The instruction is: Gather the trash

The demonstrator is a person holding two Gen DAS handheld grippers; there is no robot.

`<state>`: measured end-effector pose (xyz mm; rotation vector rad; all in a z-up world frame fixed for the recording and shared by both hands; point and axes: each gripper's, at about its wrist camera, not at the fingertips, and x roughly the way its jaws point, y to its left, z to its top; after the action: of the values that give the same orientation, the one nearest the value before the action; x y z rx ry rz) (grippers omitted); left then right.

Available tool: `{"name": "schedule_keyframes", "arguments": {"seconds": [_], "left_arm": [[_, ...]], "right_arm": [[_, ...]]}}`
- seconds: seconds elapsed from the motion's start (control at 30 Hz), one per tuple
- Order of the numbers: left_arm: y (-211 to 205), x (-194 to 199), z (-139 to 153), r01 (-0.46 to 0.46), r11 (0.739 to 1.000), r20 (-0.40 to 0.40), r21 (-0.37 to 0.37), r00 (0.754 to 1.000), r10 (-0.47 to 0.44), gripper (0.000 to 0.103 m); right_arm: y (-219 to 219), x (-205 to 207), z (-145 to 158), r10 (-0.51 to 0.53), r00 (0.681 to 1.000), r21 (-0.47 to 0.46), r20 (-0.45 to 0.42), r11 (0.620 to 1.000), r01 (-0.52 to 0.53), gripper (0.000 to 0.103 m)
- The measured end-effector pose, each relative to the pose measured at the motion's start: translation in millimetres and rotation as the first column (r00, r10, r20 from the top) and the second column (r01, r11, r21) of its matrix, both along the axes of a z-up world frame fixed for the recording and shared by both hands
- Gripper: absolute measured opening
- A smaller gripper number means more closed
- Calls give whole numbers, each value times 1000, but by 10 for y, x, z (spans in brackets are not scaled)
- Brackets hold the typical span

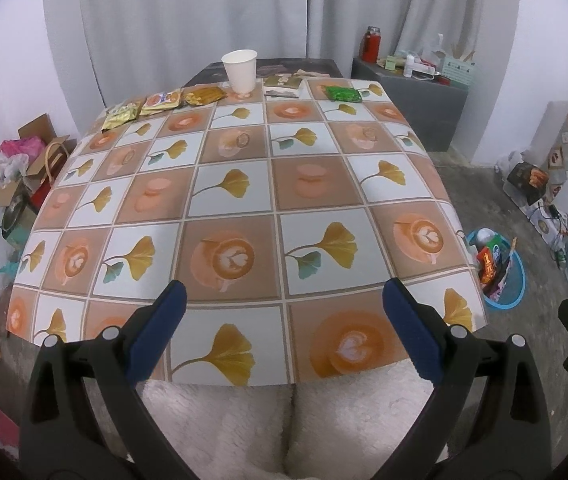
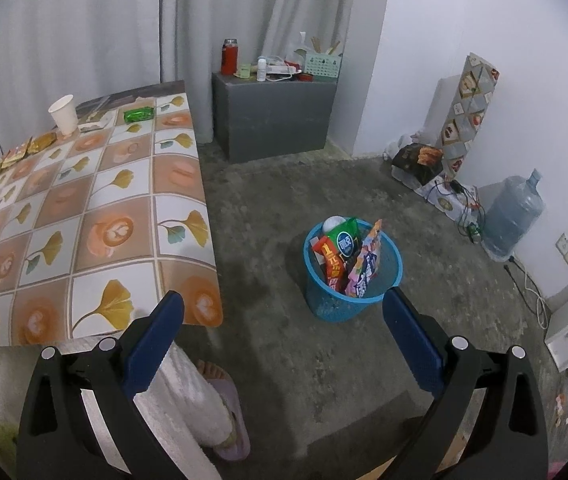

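Observation:
My left gripper hangs open over the near edge of the patterned table, holding nothing. Along the far edge lie a white paper cup, a green wrapper, a brown packet, a yellow-red packet, a gold-green packet and a flat printed packet. My right gripper is open above the floor, just in front of a blue basket stuffed with snack wrappers. The same cup and green wrapper show far left in the right wrist view.
A grey cabinet with a red flask and clutter stands by the curtain. A water jug, cables and boxes line the right wall. Cardboard boxes sit left of the table. A person's slippered foot is beside the table.

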<state>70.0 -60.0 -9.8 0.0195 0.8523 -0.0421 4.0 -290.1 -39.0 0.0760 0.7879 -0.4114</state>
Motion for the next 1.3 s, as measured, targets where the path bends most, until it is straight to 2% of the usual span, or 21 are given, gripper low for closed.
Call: {"name": "schedule_keyframes", "arguments": {"seconds": [1.3], "left_arm": [[-75,-64,131,22,1000,23,16,999,-23,94]], "right_arm": [[0,-36,62,-6,1000,7,14,1000,6,97]]}}
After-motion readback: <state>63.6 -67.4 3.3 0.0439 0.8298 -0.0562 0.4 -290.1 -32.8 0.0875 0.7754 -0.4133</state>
